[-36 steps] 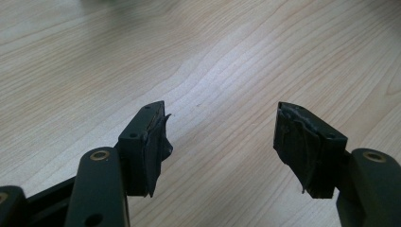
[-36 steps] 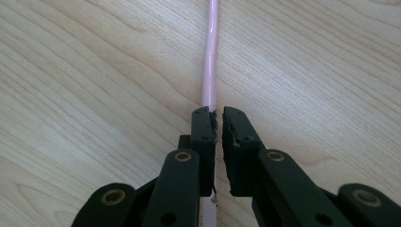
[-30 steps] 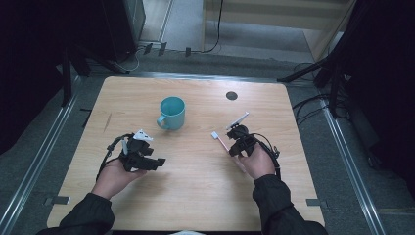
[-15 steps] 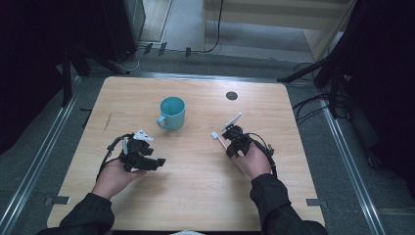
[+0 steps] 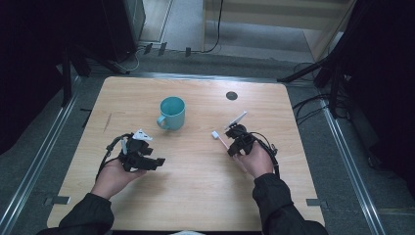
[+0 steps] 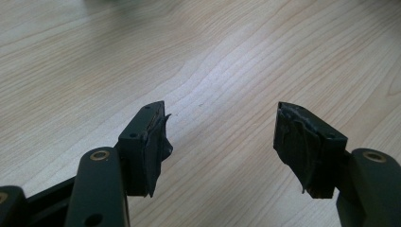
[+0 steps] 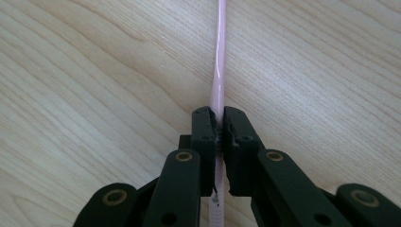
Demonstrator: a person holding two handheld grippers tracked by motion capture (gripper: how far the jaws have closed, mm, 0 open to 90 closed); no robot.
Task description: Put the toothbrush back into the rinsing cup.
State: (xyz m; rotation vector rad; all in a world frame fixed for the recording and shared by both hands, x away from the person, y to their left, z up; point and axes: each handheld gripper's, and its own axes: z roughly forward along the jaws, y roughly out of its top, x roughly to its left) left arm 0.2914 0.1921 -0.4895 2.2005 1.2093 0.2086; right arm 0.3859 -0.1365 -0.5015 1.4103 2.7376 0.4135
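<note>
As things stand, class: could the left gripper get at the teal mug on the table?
Probably yes. The left gripper has open, empty jaws, and only bare table lies between it and the teal mug. The right gripper, clamped on the pink toothbrush, stays off to the side.

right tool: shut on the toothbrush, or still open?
Shut on it. The right tool has just been closing; its jaws now pinch the pink toothbrush handle, which lies on the table.

a slim pale pink toothbrush (image 7: 218,71) with a white head (image 5: 215,134) is seen lying flat on the light wooden tabletop, right of the middle, its head pointed up and left, its ribbed handle pinched between two black pads
</note>
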